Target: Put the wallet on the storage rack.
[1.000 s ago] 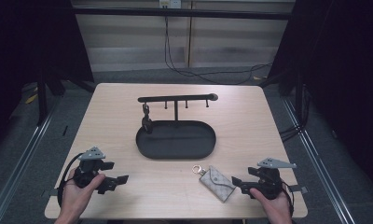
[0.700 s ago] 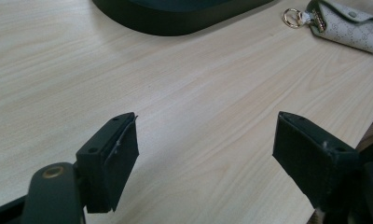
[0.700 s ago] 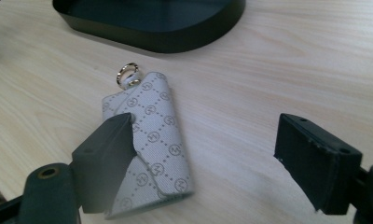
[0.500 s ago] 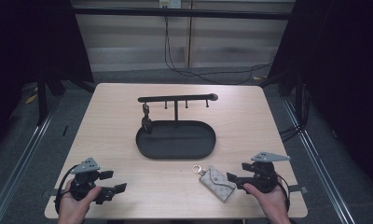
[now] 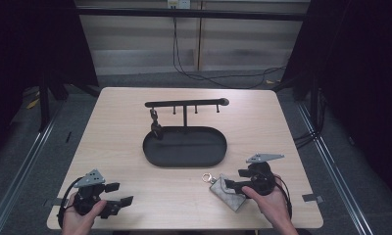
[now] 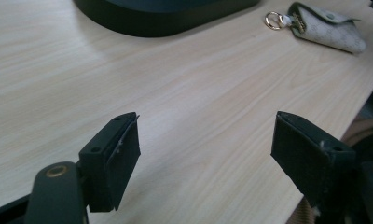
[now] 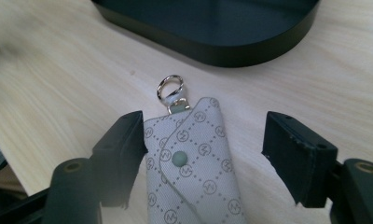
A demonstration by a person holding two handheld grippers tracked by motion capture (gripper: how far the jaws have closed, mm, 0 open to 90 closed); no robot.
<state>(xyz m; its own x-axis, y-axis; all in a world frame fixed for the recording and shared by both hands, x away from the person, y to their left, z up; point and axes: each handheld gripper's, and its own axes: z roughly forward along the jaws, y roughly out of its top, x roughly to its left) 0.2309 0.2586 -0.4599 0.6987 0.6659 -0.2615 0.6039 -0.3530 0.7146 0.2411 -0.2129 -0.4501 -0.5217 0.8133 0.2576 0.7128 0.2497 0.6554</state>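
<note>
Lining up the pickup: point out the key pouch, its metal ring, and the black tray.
key pouch (image 7: 194,172), right gripper view, on its flap beside the snap.
metal ring (image 7: 169,87), right gripper view, on the ring's rim.
black tray (image 5: 185,162), high view, on its front rim.

The right claw (image 5: 232,184) has slid left over the key pouch (image 5: 229,194), its jaws just closing around it. The left claw (image 5: 121,195) sank nearer.

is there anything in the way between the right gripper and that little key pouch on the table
Nothing visible. The key pouch already lies between the jaws of the right gripper, which have just been closing around it. One jaw looks to be at the pouch's edge; a gap shows at the other. Bare table surrounds it.
</note>
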